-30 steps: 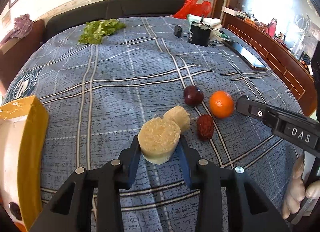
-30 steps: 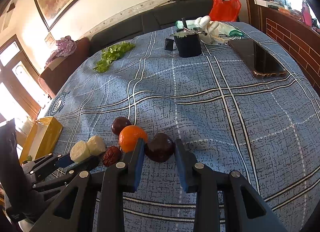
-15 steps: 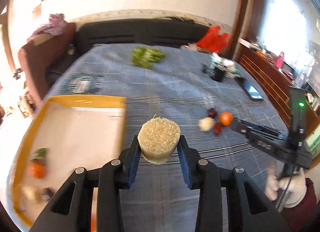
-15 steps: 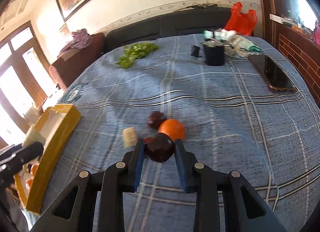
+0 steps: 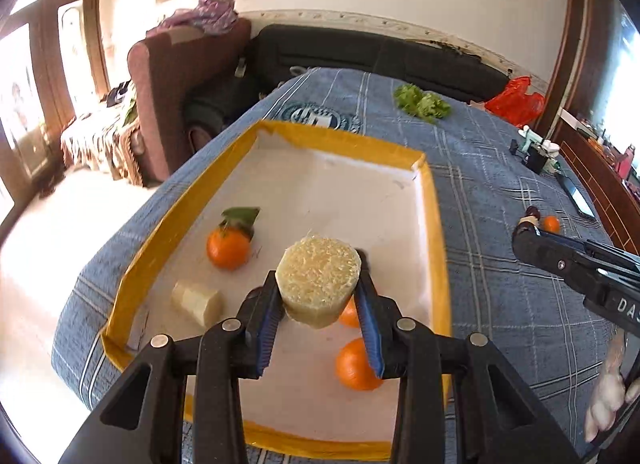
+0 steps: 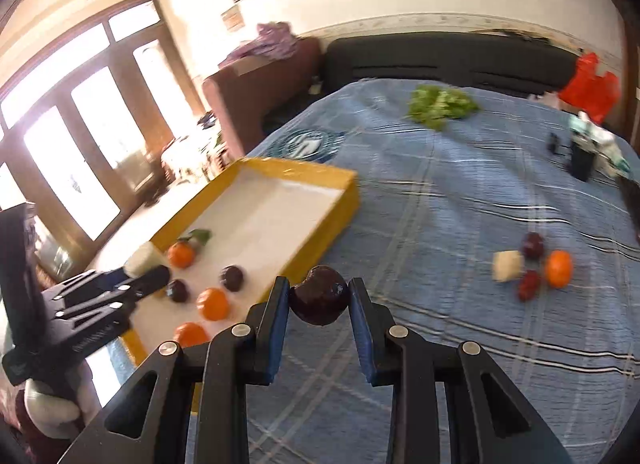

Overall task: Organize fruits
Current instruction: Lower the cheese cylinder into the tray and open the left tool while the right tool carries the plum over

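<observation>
Yellow tray [image 5: 434, 224]: oranges [image 5: 227, 247], pale chunk [image 5: 198, 302] (dark plums too); left tongs [image 5: 319, 300] grip fibrous cylinder [image 5: 318, 278], right tongs [image 6: 319, 304] grip plum [image 6: 319, 295].

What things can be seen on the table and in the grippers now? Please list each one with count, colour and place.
Tray: one, yellow rim, white floor, on the blue plaid cloth.
Oranges in tray: three, orange; one has a leaf.
Dark plums in tray: two.
Pale cut piece in tray: one, cream.
Loose fruit group on cloth: one orange, one plum, one red date, one pale piece.
Lettuce: one bunch, green, far side.
Red bag: one, far edge.
Phone: one, black.
Left gripper: holds a cream cylinder above the tray.
Right gripper: holds a dark plum.
</observation>
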{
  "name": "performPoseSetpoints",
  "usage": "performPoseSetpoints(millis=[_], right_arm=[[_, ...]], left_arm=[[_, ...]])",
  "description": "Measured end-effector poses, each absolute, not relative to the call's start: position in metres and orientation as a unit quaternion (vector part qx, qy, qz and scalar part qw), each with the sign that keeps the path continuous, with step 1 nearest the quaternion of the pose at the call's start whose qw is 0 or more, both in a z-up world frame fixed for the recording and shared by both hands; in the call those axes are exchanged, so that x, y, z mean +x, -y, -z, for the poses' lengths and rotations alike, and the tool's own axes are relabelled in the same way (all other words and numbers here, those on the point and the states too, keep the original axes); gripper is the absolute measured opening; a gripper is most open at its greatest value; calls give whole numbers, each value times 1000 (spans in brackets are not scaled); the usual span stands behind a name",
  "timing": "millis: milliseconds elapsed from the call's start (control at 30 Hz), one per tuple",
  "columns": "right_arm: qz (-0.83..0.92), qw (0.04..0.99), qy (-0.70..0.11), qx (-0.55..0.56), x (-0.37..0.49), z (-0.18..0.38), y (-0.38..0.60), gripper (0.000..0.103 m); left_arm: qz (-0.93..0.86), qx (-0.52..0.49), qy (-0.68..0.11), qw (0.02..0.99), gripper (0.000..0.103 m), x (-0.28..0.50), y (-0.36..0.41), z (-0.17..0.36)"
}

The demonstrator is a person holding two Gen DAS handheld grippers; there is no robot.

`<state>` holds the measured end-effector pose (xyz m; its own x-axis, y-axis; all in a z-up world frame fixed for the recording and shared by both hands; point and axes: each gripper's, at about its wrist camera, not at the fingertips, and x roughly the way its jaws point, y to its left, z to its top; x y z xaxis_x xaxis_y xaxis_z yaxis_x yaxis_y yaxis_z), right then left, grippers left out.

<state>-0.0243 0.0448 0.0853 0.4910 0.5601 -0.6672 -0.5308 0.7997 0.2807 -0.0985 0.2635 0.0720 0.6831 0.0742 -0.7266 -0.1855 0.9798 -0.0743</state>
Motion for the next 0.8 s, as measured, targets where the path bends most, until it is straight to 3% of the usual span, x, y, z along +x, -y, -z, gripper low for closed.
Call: performPoseSetpoints(millis=[633, 800], right_arm=[[-404, 793, -455, -24, 6, -47, -191, 34], [-407, 780, -474, -36, 18, -37, -212, 34]], left_arm=[[-71, -112, -430, 893, 36, -104, -290, -29], [-66, -130, -419, 896, 46, -113, -299, -40]])
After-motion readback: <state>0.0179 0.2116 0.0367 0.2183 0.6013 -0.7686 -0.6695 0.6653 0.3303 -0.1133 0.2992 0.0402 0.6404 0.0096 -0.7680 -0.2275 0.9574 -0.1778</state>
